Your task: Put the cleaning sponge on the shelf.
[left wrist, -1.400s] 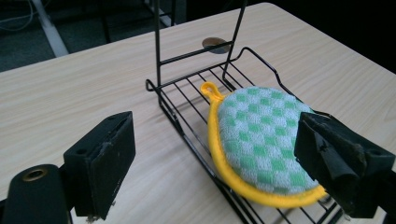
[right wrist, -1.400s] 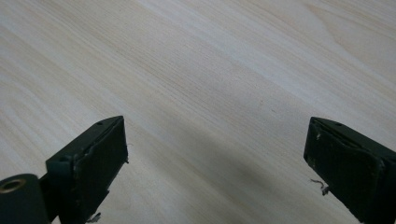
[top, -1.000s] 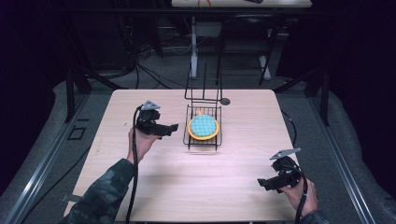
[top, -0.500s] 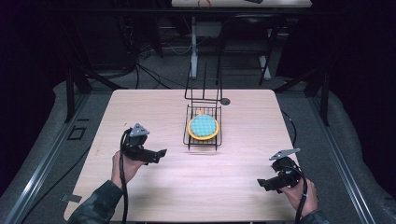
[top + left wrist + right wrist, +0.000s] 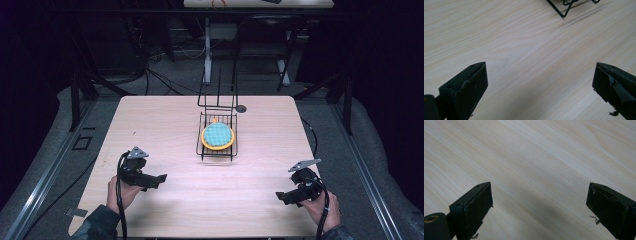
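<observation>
Claws, left [image 5: 159, 179] and right [image 5: 281, 196], released; round teal plate [image 5: 218, 135], orange rim, in rack [image 5: 202, 150].

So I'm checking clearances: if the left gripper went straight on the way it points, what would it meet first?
Probably the bare light wooden table: the open left gripper tilts down at it. The black wire rack lies farther on; depth is unclear.
</observation>
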Available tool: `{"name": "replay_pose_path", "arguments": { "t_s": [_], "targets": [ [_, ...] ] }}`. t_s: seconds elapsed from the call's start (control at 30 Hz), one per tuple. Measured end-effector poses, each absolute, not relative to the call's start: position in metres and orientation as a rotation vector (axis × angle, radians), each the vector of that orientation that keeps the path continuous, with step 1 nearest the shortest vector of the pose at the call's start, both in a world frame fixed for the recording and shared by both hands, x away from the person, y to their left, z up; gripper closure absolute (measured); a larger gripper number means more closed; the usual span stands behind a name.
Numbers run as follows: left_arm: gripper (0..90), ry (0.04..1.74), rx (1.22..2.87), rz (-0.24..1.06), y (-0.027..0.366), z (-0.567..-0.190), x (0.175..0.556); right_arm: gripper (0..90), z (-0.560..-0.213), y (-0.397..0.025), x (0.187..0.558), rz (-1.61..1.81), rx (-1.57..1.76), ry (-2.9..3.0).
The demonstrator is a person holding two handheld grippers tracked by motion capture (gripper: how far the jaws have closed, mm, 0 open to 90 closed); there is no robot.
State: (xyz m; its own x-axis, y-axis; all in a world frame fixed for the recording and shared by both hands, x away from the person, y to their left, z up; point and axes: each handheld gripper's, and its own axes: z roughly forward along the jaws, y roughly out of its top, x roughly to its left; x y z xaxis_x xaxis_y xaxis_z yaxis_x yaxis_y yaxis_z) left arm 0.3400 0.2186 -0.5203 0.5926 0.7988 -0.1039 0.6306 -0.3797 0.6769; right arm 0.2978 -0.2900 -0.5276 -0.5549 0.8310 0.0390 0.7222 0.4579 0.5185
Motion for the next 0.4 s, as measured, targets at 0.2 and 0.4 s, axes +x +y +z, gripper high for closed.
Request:
{"name": "replay_pose_path", "arguments": {
  "t_s": [0.2,0.4],
  "targets": [
    [0.2,1.129,2.149,0.29,0.2182,-0.525,0.3439,5.9,-0.5276,-0.2905,0.298,0.72,1.343,2.487],
    [0.2,1.11,2.157,0.266,0.216,-0.5258,0.3445,5.9,-0.5272,-0.2907,0.2979,0.717,1.338,2.486]
  ]
}}
